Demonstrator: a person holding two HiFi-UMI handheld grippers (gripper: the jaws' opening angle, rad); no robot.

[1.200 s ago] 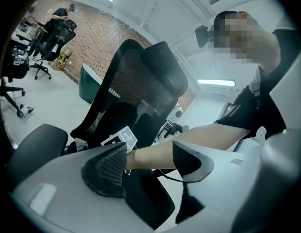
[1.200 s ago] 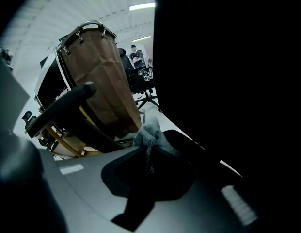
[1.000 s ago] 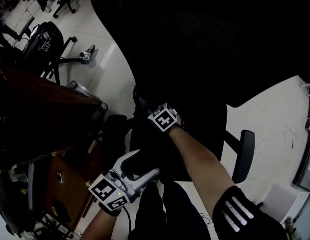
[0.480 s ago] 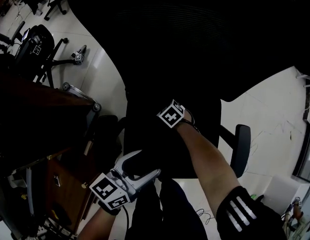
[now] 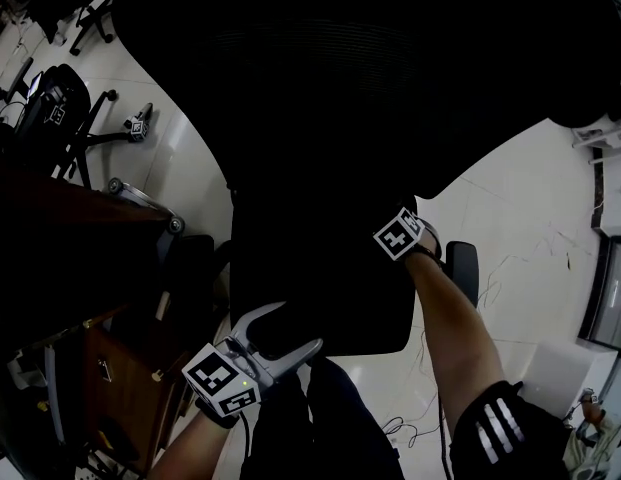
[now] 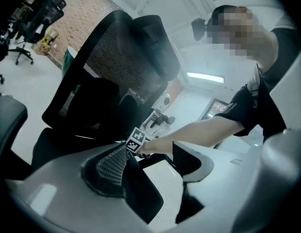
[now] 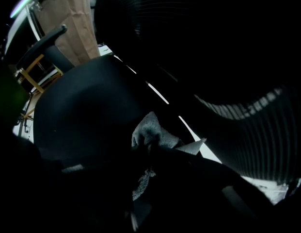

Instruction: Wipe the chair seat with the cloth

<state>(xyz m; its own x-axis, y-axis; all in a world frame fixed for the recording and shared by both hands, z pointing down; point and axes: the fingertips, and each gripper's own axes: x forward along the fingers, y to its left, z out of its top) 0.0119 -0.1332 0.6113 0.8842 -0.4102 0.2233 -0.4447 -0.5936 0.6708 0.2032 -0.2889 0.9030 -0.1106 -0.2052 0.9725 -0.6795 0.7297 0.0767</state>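
The black office chair's seat fills the middle of the head view, under its mesh backrest. A grey cloth lies bunched on the seat, and my right gripper is shut on it. In the head view only that gripper's marker cube stands out, at the seat's right side near the armrest. My left gripper is open at the seat's front edge. The left gripper view shows its two pads spread apart with the dark seat edge between them.
Another black chair stands at the far left on the white floor. A dark wooden desk and cabinet are close on the left. A white box and loose cables lie at the lower right. The person's legs are just behind the seat front.
My right gripper has slid with the cloth across the seat from the left-centre to the right side. The left gripper has stayed at the front edge.
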